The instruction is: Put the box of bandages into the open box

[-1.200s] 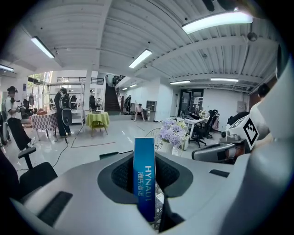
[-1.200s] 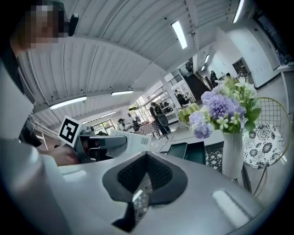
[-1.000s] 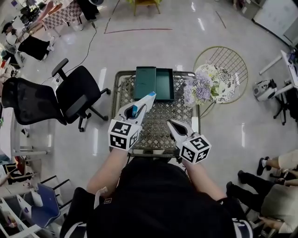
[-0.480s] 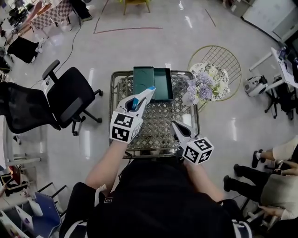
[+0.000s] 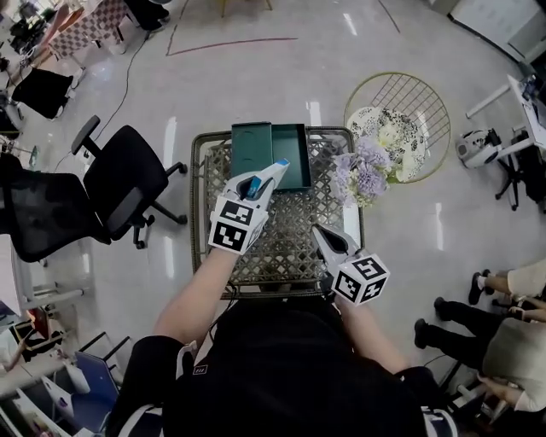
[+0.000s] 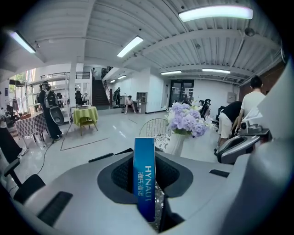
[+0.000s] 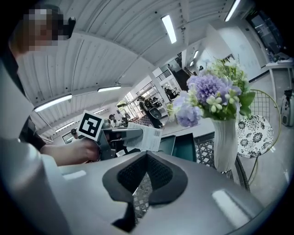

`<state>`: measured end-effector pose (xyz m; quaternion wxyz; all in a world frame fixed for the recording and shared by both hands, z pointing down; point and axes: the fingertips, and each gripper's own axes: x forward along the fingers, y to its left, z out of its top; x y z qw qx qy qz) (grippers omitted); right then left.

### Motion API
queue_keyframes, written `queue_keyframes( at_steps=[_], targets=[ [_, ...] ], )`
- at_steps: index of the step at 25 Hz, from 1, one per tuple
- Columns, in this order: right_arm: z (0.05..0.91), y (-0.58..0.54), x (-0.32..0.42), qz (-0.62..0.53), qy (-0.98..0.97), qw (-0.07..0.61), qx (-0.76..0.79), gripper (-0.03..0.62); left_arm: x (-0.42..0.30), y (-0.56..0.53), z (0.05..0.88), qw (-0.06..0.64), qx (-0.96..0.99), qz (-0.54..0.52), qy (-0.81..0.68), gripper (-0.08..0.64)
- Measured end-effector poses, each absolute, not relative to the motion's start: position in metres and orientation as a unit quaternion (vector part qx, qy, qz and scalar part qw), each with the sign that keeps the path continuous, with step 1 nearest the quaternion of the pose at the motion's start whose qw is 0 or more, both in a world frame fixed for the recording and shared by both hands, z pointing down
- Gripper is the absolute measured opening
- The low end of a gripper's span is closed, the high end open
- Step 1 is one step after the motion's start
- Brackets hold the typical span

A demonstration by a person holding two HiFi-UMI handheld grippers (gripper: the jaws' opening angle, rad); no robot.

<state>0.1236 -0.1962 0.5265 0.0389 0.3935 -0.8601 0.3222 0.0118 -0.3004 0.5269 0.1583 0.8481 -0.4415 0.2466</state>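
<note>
The left tongs (image 5: 278, 166) pinch the bandage box (image 6: 144, 176) by the open box's (image 5: 295, 143) near edge, the right tongs (image 5: 317, 230) closed and empty farther from it; released early, it could clip the rim and fall outside.

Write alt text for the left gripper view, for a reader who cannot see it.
A narrow blue cardboard box with white lettering stands upright, clamped between the grey jaws of the left claw. Beyond it, a white vase of purple flowers stands to the right, under bright ceiling strip lights.
</note>
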Motion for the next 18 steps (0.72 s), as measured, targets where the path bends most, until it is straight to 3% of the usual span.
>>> queue_keyframes(
  at_steps=[18],
  targets=[
    [0.598,-0.189,0.136,0.41,-0.837,0.068,0.355,0.008,0.073,-0.336,0.663,0.168,0.834,0.387,-0.357,0.084]
  ],
)
